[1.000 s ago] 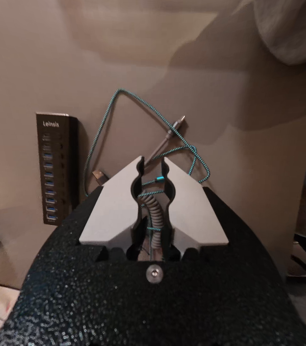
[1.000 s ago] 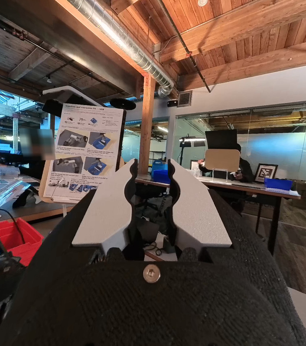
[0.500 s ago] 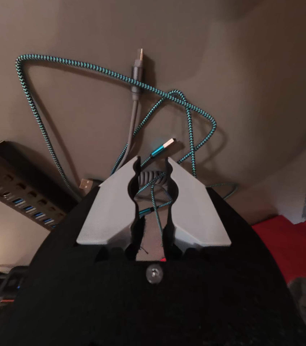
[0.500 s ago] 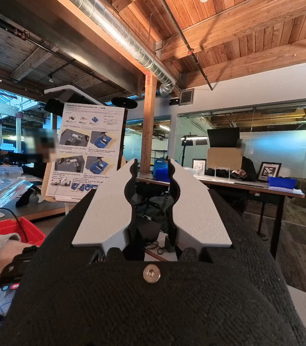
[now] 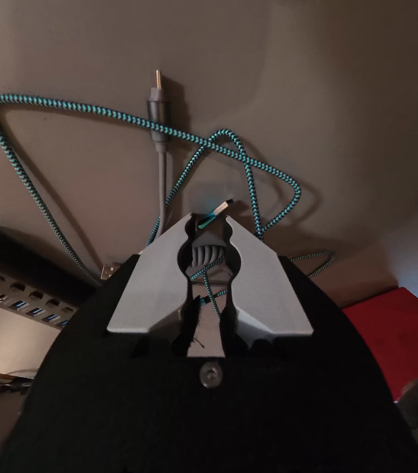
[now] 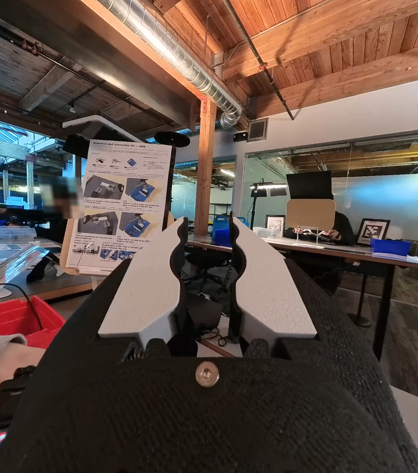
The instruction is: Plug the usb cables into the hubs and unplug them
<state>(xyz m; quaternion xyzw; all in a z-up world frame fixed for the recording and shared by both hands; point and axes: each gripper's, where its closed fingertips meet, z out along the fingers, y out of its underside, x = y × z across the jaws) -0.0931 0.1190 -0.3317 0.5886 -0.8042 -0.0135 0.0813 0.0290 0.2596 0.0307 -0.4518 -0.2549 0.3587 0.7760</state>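
Since the frame 0.5 s ago the left gripper [image 5: 208,222] has closed in on the teal plug [image 5: 215,212], which now sits right at its fingertips instead of just ahead of them, and the black USB hub [image 5: 21,277] has slid lower at the left edge of that view. The plug's metal end pokes out past the tips, up and to the right; whether the fingers actually touch it cannot be told, and the jaws stand apart with a narrow gap between them. Just behind the plug, between the fingers, lies a coiled grey cable [image 5: 206,252], and a teal braided cable [image 5: 136,122] loops away from the plug across the tan table [image 5: 305,89], crossing a grey plug [image 5: 158,102] well above it. A silver USB plug [image 5: 108,271] lies left of the teal plug, near the hub, and a red bin [image 5: 392,330] sits to its lower right. The right gripper [image 6: 208,222] points into the room with its fingers spread and nothing between them, beside an instruction sheet [image 6: 123,204].
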